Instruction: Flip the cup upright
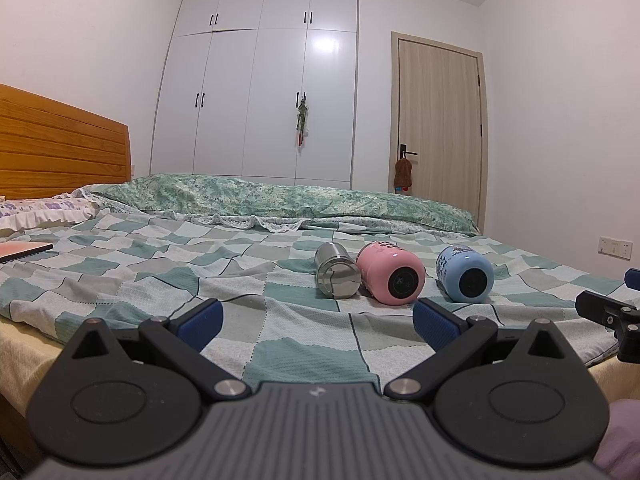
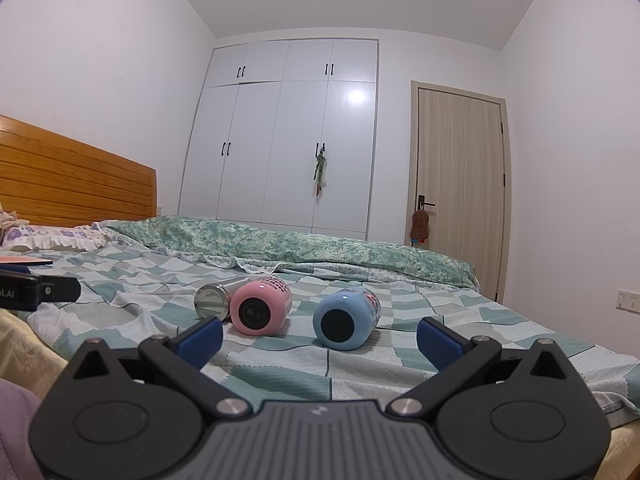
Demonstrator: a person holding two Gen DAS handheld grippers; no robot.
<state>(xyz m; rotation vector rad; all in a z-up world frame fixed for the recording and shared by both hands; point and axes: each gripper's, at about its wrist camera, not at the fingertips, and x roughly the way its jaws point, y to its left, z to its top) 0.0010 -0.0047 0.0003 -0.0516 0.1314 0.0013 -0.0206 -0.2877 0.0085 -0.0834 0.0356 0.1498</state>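
Lying sideways on bed (image 1: 280,320): steel cup (image 1: 336,276), pink cup (image 1: 390,274), blue cup (image 1: 464,274). Both jaws released, empty. Risk: soft bedding, righted cup topples.

- The steel cup (image 2: 212,301) is partly hidden behind the pink cup (image 2: 260,308) in the right wrist view.
- All three cups' mouths face away, unseen.
- The blue cup (image 1: 466,273) has print too small to read.
- The book (image 1: 22,251) is cut by the left edge.
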